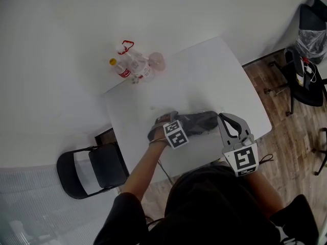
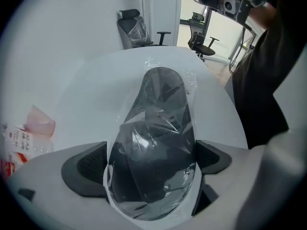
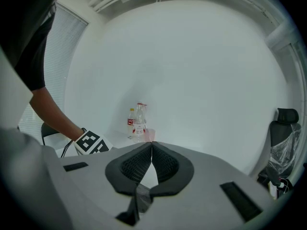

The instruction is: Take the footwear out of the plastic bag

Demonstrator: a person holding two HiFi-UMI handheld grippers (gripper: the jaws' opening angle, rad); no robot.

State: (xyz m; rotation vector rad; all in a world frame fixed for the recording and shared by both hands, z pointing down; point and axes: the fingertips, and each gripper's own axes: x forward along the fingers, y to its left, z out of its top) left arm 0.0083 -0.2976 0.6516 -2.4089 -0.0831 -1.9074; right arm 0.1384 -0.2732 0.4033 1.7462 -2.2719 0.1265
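Black folding chair [image 1: 87, 172] stands on the floor off the left corner of the white bench [image 1: 204, 70]. At the bench's far left corner there is a bottle cluster: a small clear plastic bottle with yellow cap and red label [image 1: 118, 68], a taller clear bottle with red cap ring [image 1: 135, 60], and a translucent pink cup [image 1: 156, 60] touching them on the right. The label print is too small to read in the head view. In the left gripper view the red-and-white label [image 2: 9, 152] shows at the frame edge, also illegible.

Left gripper [image 2: 148, 164] is at the bench's near edge, left of middle, and points steeply down. Its jaws are spread wide, one on each side of the clear plastic bag [image 2: 189, 104]. I cannot tell if the pads touch the film. The dark grey shoe [image 2: 153, 147] is inside the bag, which lies flat along the near edge of the bench.

Right gripper [image 3: 151, 145] is at the bag's right end on the bench and sits roughly level. Its jaws are closed tip to tip, with a scrap of crinkled clear film caught low between the pads. The marker cubes on both grippers carry black-and-white squares and no text.

Black office chair [image 1: 306, 60] with clear plastic over its backrest stands on the wood floor [image 1: 286, 121], well right of the bench.
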